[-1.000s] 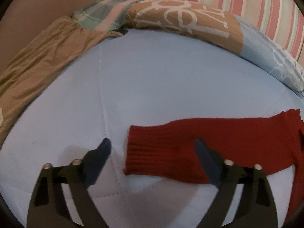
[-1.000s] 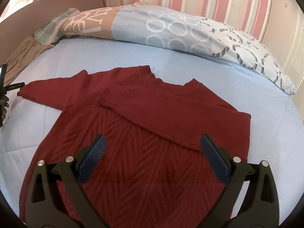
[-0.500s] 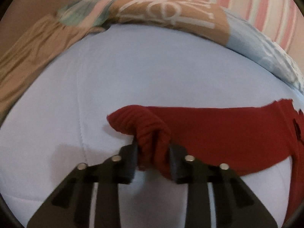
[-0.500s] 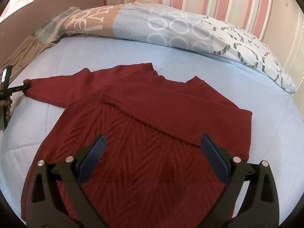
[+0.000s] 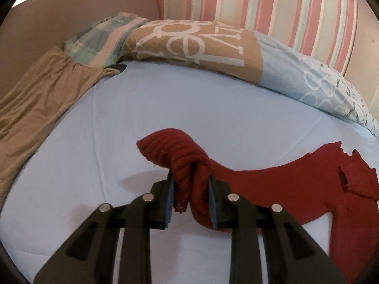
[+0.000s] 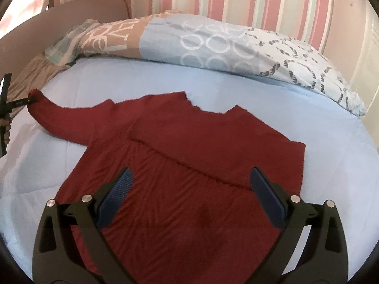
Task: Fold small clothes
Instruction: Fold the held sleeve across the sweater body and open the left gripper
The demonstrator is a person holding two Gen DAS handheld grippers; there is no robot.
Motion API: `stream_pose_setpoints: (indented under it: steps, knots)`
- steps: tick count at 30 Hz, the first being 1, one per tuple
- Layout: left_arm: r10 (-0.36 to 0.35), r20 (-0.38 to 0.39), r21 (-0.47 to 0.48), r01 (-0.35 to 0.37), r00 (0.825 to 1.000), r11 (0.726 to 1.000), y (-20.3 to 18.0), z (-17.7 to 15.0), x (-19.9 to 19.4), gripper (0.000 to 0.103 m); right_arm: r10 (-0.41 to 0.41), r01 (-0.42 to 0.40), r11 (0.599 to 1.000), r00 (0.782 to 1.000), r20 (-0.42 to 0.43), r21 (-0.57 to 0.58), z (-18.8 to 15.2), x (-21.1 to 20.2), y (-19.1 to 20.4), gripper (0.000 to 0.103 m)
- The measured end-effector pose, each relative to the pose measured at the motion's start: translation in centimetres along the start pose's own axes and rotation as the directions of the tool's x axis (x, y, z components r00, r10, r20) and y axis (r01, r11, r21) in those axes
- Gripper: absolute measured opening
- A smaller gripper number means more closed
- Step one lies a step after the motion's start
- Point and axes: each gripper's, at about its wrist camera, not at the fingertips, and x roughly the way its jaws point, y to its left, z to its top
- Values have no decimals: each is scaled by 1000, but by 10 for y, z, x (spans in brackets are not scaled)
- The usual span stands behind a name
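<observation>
left tongs: just closed, now clamped on sweater cuff, lifted off bed | right tongs: apart, above sweater body | next, likely: sleeve fold inward

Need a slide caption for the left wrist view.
Left hand-held gripper pinches the red sweater sleeve cuff, lifting it off the blue bedsheet.

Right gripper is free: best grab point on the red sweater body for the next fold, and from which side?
Probably the sweater's right side edge, coming in from the bare blue sheet: that edge lies flat and exposed. The right gripper hangs open; the left gripper already pinches the cuff.
</observation>
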Motion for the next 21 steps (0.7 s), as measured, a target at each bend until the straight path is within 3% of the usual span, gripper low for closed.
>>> stream_pose_setpoints:
  steps: [9, 15, 21]
  knots:
    - [30, 0, 7, -30, 1000, 1000, -45, 13, -25, 25, -17, 16, 998, 1000, 19, 59, 5, -9, -36, 99]
    - [30, 1, 59, -30, 1000, 998, -102, 18, -35, 25, -37, 36, 996, 999, 14, 87, 4, -9, -66, 99]
    - [-5, -16, 116, 7, 1000, 993, -186, 27, -38, 25, -54, 51, 992, 998, 20, 116, 2, -15, -99, 99]
